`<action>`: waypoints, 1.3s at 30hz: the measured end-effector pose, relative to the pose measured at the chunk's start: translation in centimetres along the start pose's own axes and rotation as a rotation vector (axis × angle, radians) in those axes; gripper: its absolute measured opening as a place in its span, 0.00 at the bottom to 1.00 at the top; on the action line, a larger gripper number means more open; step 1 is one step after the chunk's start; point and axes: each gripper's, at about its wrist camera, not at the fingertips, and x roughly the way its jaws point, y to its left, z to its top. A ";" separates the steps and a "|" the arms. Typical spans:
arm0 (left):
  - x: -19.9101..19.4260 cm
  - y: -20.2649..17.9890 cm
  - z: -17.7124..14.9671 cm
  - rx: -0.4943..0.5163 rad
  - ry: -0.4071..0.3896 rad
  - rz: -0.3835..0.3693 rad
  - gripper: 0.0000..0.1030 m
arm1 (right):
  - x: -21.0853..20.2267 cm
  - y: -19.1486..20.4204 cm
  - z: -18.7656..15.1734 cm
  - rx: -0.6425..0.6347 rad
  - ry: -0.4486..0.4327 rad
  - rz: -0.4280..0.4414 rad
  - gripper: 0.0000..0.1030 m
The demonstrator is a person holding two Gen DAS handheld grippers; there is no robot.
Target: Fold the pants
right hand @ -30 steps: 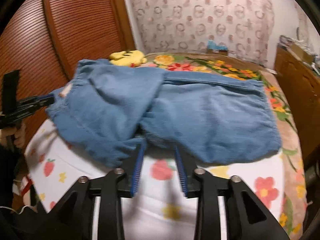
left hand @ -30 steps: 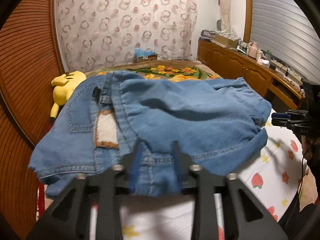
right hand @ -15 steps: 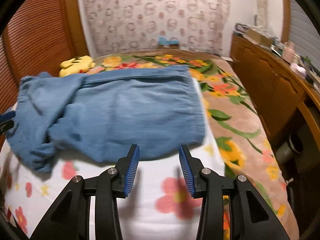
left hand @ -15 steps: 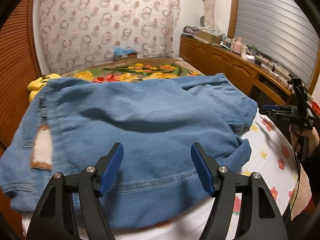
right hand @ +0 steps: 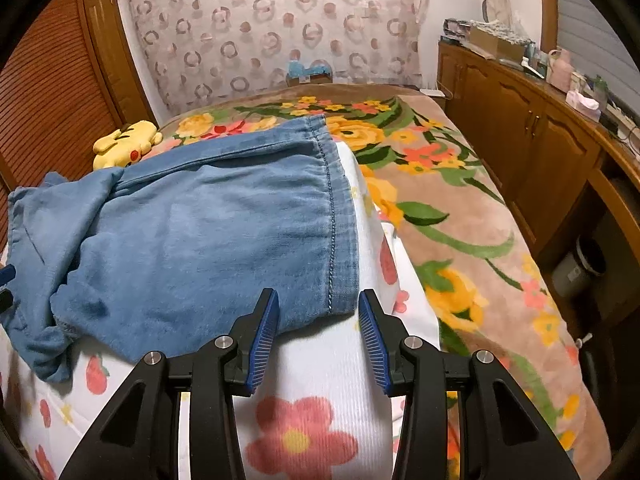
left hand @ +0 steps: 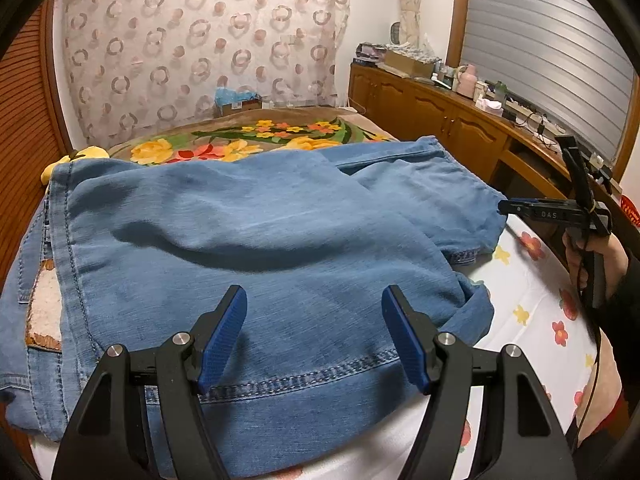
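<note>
Light-blue denim pants [left hand: 256, 248], folded over on themselves, lie on the white flower-printed bed sheet [right hand: 320, 376] near the foot of the bed, their long axis running across both views from side to side. The left hand-held gripper [left hand: 314, 332] hangs above the near stitched edge of the top layer; its blue-padded jaws have just been opening and now stand wide, with denim below the gap but nothing pinched. The right hand-held gripper [right hand: 318, 330] points at the hemmed leg end [right hand: 336, 216], whose near corner lies just ahead of and between the partly spread jaws; these grasp nothing and hover over bare sheet. The right hand-held gripper is therefore judged the nearer to the leg end, the left to the bulkier end, where a pale fleecy lining patch [left hand: 44, 308] shows. A next fold would probably carry the leg end along the long axis toward that bulkier end.

Hidden or unclear: the waistband is not clearly identifiable; the lower layers are covered by the top layer; the left edge of the pants is cut off at the frame border in the left wrist view; a yellow plush toy [right hand: 126, 146] is partly hidden behind the denim.
</note>
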 end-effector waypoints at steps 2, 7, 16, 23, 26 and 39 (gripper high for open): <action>0.1 0.0 -0.1 -0.001 0.002 0.002 0.69 | 0.2 0.1 0.1 -0.012 -0.002 -0.010 0.42; 0.2 0.3 -0.4 -0.003 0.006 0.006 0.69 | -0.1 0.7 -0.2 -0.048 -0.018 -0.018 0.23; -0.7 0.8 -0.8 -0.012 -0.011 0.014 0.69 | -3.6 1.9 0.7 -0.083 -0.145 -0.019 0.16; -3.2 1.3 -1.1 -0.024 -0.050 0.031 0.69 | -7.9 5.5 2.7 -0.137 -0.252 0.055 0.15; -4.7 1.7 -1.4 -0.028 -0.067 0.042 0.69 | -9.4 8.6 3.6 -0.194 -0.289 0.096 0.14; -11.6 5.7 -4.6 -0.090 -0.123 0.127 0.69 | -13.8 25.7 4.9 -0.482 -0.326 0.415 0.14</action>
